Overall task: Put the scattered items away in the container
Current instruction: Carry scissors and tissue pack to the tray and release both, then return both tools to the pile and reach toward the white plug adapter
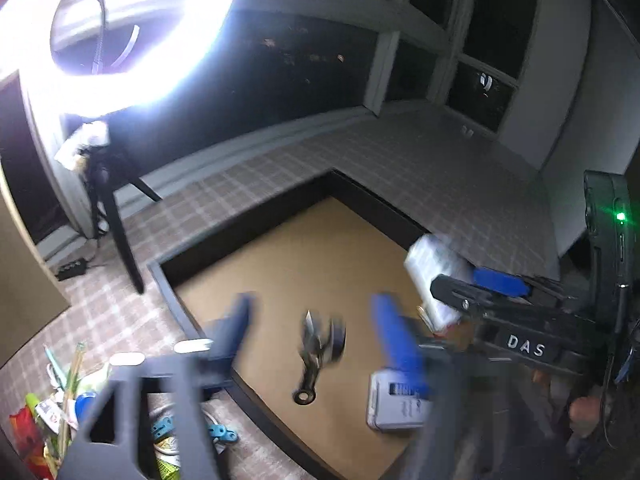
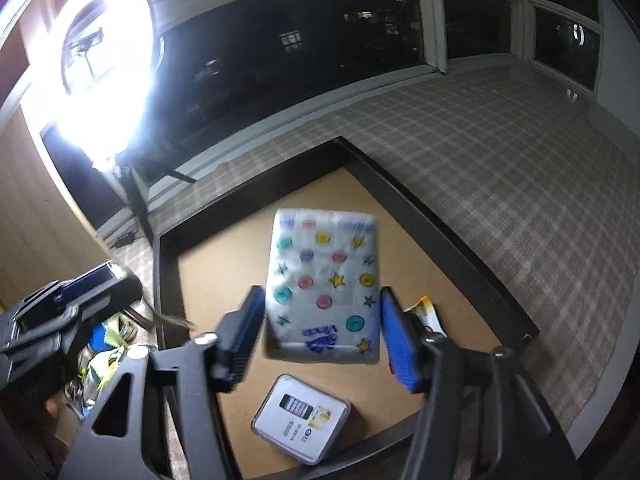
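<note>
The container is a shallow black-walled tray [image 1: 244, 224] with a brown floor; it also shows in the right wrist view [image 2: 452, 228]. My left gripper [image 1: 316, 320] is open above the tray, and a blurred metal tool [image 1: 320, 344] sits below between its fingers, not touching them. My right gripper [image 2: 322, 330] is over the tray with a white tissue pack printed with coloured dots and stars [image 2: 324, 284] between its blue pads [image 2: 394, 340]; the pack fills the gap. A white flat box [image 2: 300, 416] lies on the tray floor, also in the left wrist view [image 1: 394, 404].
Scattered items [image 1: 52, 408] lie in a pile on the plaid cloth left of the tray. A bright ring light on a tripod [image 1: 132, 28] stands at the back left. A small orange-and-white packet [image 2: 424, 312] lies in the tray at the right. Dark windows behind.
</note>
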A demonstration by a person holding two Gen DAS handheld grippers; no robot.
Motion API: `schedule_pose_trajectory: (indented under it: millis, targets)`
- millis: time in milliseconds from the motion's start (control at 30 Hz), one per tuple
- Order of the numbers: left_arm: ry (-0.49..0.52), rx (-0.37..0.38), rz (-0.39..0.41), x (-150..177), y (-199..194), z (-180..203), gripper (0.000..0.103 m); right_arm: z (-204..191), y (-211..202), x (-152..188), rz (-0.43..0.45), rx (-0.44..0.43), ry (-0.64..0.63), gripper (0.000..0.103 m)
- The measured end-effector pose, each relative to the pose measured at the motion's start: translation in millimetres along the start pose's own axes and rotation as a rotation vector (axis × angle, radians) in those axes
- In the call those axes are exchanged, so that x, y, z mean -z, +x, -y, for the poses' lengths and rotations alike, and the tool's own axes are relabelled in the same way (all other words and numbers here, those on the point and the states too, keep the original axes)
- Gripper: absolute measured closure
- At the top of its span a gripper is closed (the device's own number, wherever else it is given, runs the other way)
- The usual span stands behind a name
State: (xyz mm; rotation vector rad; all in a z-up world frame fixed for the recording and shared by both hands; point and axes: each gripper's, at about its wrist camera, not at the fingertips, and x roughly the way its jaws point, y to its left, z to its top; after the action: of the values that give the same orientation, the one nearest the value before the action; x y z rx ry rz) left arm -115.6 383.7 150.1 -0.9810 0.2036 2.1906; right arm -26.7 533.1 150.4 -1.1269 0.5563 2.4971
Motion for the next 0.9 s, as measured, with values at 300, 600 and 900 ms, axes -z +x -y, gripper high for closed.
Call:
schedule_pose_trajectory:
  millis: [300, 600, 900]
  targets:
    - [-0.028, -0.037, 0.016, 3.9, -14.1, -23.0, 0.027, -18.3, 6.1, -5.1, -0.011, -0.041, -0.013, 0.033]
    - [-0.079, -0.106, 0.037, 17.8, -49.6, -61.6, 0.027, -52.4, 4.5, -5.7, -0.016, -0.081, -0.081, 0.033]
    - [-0.127, -0.3, 0.065, 55.2, -129.0, -123.7, 0.027, -56.6, -14.1, -10.6, 0.018, -0.132, -0.063, 0.033]
